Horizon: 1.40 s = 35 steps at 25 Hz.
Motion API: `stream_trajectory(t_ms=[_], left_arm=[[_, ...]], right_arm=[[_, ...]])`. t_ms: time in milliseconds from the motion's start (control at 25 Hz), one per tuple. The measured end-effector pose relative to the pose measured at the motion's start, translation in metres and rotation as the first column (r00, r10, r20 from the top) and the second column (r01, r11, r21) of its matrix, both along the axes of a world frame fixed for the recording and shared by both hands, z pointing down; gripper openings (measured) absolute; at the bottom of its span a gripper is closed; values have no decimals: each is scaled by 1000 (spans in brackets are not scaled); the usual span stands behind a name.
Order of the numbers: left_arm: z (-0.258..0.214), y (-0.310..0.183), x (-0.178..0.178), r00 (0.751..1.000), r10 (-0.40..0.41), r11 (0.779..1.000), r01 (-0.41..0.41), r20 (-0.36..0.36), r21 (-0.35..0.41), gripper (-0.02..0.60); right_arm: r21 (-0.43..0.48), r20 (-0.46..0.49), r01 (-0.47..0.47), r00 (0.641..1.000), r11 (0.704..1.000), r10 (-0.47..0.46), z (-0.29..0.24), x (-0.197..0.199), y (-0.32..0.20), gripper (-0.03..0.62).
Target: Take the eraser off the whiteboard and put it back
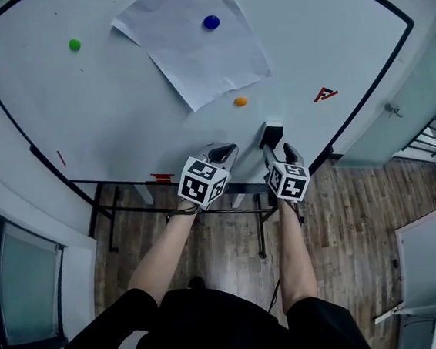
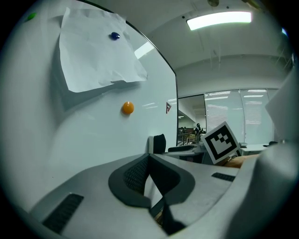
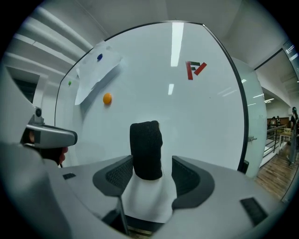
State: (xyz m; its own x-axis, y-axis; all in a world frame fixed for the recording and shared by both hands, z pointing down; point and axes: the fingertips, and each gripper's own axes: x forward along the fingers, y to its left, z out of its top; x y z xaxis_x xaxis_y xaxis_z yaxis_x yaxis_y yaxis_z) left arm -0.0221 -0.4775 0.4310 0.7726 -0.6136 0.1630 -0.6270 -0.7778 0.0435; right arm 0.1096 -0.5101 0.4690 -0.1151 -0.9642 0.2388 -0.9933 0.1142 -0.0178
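Observation:
The eraser [image 1: 272,135], black felt on a white body, sits on the whiteboard [image 1: 117,103] near its lower edge. In the right gripper view the eraser [image 3: 146,149] stands between the jaws of my right gripper [image 3: 152,170]. The left pad is at its side, and a narrow gap shows on the right. My right gripper [image 1: 275,150] is open around it. My left gripper [image 1: 223,152] hovers just left of it, shut on nothing. From the left gripper [image 2: 149,158] the eraser [image 2: 159,144] shows beyond the jaw tips.
A sheet of paper [image 1: 189,49] is pinned by a blue magnet [image 1: 211,22]. An orange magnet [image 1: 240,101] and a green magnet [image 1: 74,45] stick to the board, with a red logo [image 1: 324,94] at the right. A red item [image 1: 162,176] lies on the board's ledge.

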Motion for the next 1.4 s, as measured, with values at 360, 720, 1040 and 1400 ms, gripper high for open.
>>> stream_trajectory(t_ms=[360,720,1040,1400], left_arm=[[-5,34,27,1000,-20,1000,20,-7,0,9],[0,74,61,999,-47,999,47,-11,-7,9],[7,109,94,998,-66,998,66,-7,-14,9],[8,146,114,996,-94,995,94,-4,-12,9]], right_arm=[[-6,12,42,999,999,-42,-6,25,44,250],[-4,-6,98,995,995,-98,-7,53,92,141],[14,-34,91,995,996,-91,-10,87,133,41],[29,-35,117,993,993,-115,-15,109,176,25]])
